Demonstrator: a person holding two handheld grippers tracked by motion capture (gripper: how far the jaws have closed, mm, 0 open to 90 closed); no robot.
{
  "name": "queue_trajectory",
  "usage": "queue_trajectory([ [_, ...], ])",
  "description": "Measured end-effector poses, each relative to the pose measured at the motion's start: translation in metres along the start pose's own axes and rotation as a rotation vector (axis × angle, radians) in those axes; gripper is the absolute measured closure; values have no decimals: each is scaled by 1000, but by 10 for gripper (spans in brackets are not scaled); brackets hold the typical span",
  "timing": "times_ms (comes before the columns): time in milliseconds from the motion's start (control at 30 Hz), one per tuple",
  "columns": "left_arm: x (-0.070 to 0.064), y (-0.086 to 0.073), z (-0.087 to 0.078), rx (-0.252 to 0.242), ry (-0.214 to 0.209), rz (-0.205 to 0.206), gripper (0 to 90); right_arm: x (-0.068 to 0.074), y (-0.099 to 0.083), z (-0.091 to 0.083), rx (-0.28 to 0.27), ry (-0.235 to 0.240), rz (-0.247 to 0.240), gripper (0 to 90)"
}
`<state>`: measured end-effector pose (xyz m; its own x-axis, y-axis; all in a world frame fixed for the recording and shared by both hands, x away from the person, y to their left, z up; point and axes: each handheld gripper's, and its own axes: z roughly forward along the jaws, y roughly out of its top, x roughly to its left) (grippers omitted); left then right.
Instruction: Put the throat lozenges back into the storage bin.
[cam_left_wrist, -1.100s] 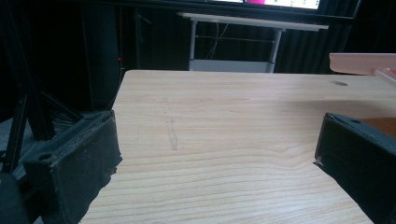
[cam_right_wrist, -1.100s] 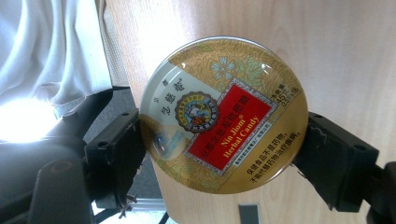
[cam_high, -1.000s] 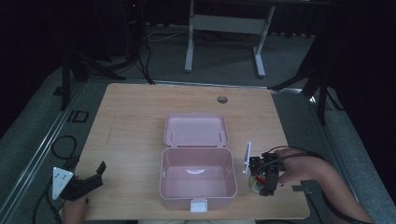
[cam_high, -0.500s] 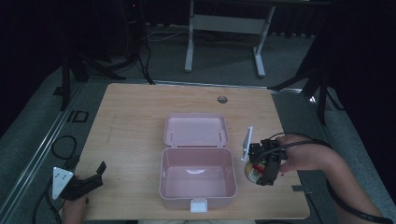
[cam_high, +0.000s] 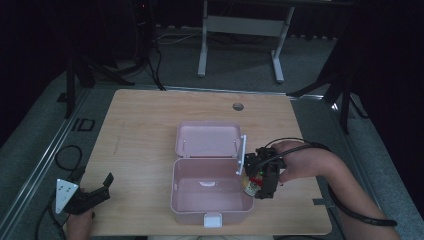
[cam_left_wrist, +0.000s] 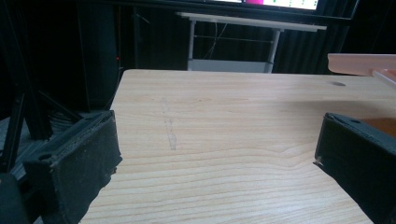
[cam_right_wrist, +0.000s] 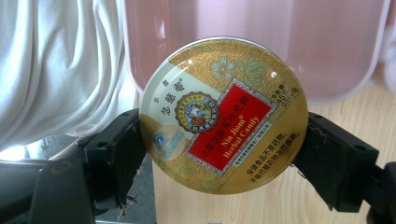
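Observation:
A round gold candy tin (cam_right_wrist: 224, 115) with a red label sits clamped edge to edge between the jaws of my right gripper (cam_right_wrist: 224, 161). From above, the right gripper (cam_high: 261, 176) holds the candy tin (cam_high: 249, 187) at the right rim of the open pink lunch box (cam_high: 210, 192), whose lid (cam_high: 208, 139) lies flat behind it. The box's pink wall (cam_right_wrist: 299, 42) rises just beyond the tin. My left gripper (cam_high: 90, 196) rests at the table's front left corner, open, with bare wood between its fingers (cam_left_wrist: 74, 163).
A white strip (cam_high: 242, 154) stands along the box's right side by the hinge. A round cable hole (cam_high: 238, 106) lies at the table's back. White cloth (cam_right_wrist: 56, 65) hangs left in the right gripper view. A desk frame (cam_high: 240, 30) stands beyond the table.
My right gripper has carried the candy tin leftward and a little forward, from the table's right side up to the box's right rim. The left gripper has stayed put.

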<state>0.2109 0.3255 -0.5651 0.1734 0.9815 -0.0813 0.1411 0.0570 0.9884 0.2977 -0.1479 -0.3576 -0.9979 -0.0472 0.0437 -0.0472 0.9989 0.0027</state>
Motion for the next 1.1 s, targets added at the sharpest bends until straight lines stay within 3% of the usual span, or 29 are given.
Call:
queue_trajectory([
  [433,0,0,0,-1,-3,-1,3,-2,41,9,-21,24,-68,200],
  [567,0,0,0,-2,-4,-2,3,-3,48,20,-15,35,-90,200],
  [800,1,0,0,-2,-5,-3,3,-9,53,49,35,56,-93,200],
  [1100,0,0,0,0,-4,-2,3,-14,57,76,53,84,-96,200],
])
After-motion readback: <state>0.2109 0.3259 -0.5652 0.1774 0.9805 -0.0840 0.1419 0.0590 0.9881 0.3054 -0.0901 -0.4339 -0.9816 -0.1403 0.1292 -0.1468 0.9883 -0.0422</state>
